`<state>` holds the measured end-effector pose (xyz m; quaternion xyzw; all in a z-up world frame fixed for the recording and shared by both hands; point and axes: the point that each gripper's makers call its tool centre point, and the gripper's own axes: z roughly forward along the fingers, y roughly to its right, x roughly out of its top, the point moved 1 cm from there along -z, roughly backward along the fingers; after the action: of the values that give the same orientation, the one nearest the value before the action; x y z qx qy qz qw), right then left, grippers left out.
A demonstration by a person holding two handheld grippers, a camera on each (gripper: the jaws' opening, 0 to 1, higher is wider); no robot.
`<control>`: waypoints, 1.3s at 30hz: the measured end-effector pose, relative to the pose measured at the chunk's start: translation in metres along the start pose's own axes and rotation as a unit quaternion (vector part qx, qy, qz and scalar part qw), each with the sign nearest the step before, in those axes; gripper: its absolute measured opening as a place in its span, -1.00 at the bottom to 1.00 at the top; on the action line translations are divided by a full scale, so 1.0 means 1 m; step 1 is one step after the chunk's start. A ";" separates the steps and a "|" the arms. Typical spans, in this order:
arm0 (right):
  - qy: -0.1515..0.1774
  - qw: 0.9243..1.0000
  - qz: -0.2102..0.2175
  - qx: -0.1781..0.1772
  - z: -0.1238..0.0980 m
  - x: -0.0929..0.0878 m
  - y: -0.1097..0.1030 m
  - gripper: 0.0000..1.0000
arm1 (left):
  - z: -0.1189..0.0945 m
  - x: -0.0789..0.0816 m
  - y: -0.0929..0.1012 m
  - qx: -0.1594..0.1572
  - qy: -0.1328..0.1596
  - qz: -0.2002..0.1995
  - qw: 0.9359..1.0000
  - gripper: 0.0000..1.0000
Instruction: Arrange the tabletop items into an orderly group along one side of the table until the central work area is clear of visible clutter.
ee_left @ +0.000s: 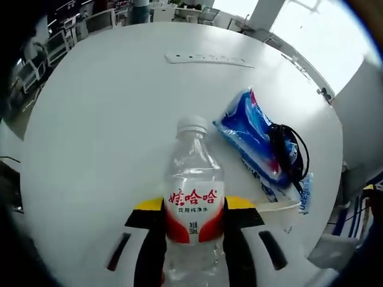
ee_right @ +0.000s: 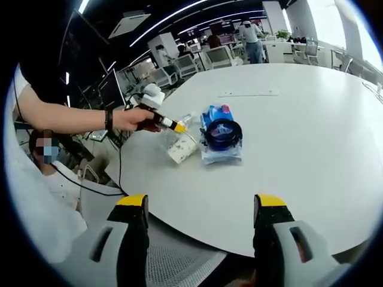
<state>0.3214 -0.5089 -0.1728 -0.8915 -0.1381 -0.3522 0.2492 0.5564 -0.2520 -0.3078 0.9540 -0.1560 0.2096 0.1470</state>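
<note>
1. The bottle [ee_left: 194, 206] is a clear plastic water bottle with a white cap and a red-and-white label; in the left gripper view it sits between the left gripper's [ee_left: 194, 224] two jaws, which press against its label on both sides.
2. In the right gripper view the same bottle [ee_right: 181, 143] is seen tilted at the near-left part of the table, with the left gripper [ee_right: 170, 124] clamped on it and a person's hand [ee_right: 133, 118] holding that gripper.
3. Just beside the bottle lies a blue packet [ee_left: 251, 140] with a coil of black cord [ee_left: 287, 149] resting on top of it; in the right gripper view the packet [ee_right: 220, 146] and cord [ee_right: 222, 133] lie just right of the bottle.
4. A white power strip [ee_left: 206, 59] lies well apart from these, toward the far side of the table; it also shows in the right gripper view [ee_right: 248, 93].
5. The table [ee_left: 102, 131] is round and white, and most of its surface [ee_right: 311, 131] is bare.
6. The right gripper [ee_right: 200, 230] hangs at the near edge of the table with its jaws wide apart and nothing between them.
7. Beyond the table are office chairs [ee_right: 218, 57] and desks.
</note>
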 end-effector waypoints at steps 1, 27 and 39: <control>0.000 1.000 0.000 0.001 0.000 0.000 0.000 0.41 | -0.002 -0.001 0.001 0.000 0.001 0.000 1.000 -0.32; 0.002 1.000 -0.004 0.006 0.002 0.001 -0.003 0.41 | -0.030 0.015 -0.006 0.009 0.048 -0.019 0.999 -0.33; 0.003 1.000 -0.005 0.006 0.001 0.000 -0.005 0.41 | -0.042 0.038 -0.012 0.016 0.100 -0.023 0.995 -0.32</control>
<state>0.3196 -0.5041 -0.1716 -0.8883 -0.1435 -0.3551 0.2534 0.5784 -0.2355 -0.2567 0.9339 -0.1147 0.3030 0.1511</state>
